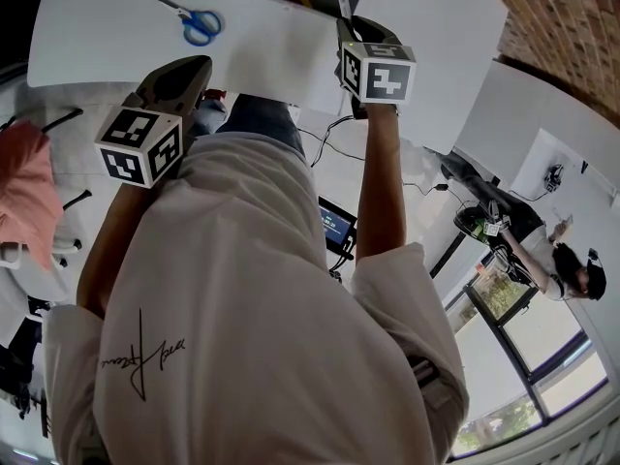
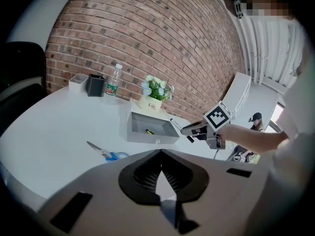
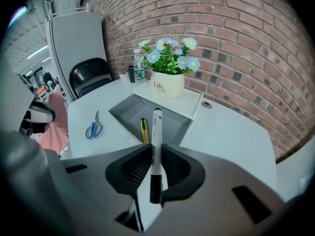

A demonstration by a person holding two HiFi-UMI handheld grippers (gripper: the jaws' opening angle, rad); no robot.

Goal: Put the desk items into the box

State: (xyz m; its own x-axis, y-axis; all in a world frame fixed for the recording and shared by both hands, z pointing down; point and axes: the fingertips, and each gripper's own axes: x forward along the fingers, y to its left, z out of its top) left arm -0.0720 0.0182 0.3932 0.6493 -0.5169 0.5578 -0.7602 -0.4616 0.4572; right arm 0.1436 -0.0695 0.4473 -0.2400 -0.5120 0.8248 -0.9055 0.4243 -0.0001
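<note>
Marker (image 3: 156, 127): white barrel, black at both ends, pinched between the right gripper (image 3: 156, 149) jaws and lying along them with its far tip pointing forward. The tip sits over the near edge of the box (image 3: 129, 104), a grey open tray directly ahead of the jaws. A yellow pen (image 3: 144, 131) lies inside the box, just left of the marker line. The blue-handled scissors (image 3: 93, 127) lie flat on the table, ahead and to the left of the right gripper and outside the box.

Left gripper (image 2: 160, 154): jaws pressed together with nothing between them, held back from the table edge. From it, the scissors are ahead and slightly left. The box is further ahead, and the right gripper is ahead to the right of it, beside the box's right end.

Surface: white table (image 3: 231, 136) with a curved edge. Behind the box a white flower pot (image 3: 167, 85) with blue and white flowers stands on a raised white slab. Past it to the left are a water bottle (image 2: 113, 80), a black holder (image 2: 95, 85) and a white cup (image 2: 78, 81) in a row near the wall.

Room: red brick wall (image 3: 236, 43) along the far side of the table, black chair (image 3: 88, 80) at its left end, grey panel (image 3: 78, 38) standing behind the chair. In the head view a small lit screen (image 1: 335, 226) is visible below the table, and another person (image 1: 542, 250) is off to the right near the windows.
</note>
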